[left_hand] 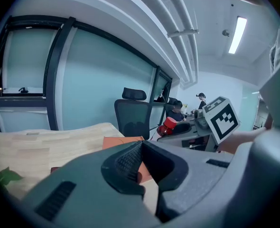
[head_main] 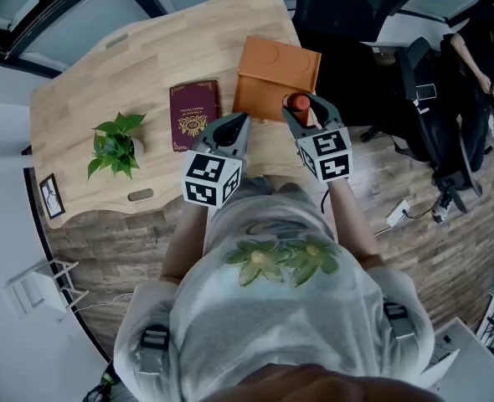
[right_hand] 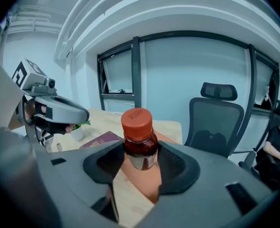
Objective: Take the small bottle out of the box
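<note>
My right gripper [right_hand: 141,161]: clamped on the small clear bottle [right_hand: 140,144] of dark red contents with an orange-red screw cap, held upright.
Bottle's place: between my right jaws, above the near edge of the flat orange box [head_main: 276,67] on the pale wooden table [head_main: 88,82].
My left gripper [left_hand: 142,158]: jaws pressed together on nothing, just beside the right one.
Left of box: maroon booklet [head_main: 193,114].

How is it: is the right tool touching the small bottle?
Touching. The right gripper view shows the right tool closed on the small bottle, with a jaw pressed against each side and no gap.
</note>
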Motion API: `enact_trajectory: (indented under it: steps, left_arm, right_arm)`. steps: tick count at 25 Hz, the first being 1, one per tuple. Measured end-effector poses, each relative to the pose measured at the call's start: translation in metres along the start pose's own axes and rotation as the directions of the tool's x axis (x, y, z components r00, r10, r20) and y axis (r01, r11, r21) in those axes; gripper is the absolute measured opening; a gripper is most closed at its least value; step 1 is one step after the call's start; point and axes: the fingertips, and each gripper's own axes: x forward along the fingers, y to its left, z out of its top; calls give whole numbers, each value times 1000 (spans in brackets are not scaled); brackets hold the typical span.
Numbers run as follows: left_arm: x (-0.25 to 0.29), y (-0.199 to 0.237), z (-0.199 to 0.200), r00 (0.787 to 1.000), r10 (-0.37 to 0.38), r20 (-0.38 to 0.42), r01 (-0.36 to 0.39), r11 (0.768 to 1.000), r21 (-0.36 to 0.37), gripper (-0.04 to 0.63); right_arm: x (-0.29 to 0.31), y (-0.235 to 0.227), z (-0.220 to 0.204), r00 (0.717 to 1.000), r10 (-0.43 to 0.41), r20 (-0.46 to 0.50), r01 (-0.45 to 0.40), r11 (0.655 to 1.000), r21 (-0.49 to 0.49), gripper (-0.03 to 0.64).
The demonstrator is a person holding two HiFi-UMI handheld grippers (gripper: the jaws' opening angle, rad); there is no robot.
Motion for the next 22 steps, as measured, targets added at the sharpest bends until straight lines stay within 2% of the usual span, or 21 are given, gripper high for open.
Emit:
enact_trajectory:
  steps: [22]
  left_arm:
    - [-39,-59,-12,996,66,55,-64,997,-34,8]
  right_arm:
    - [-75,32,30,985,88,150,-77,994,-76,215]
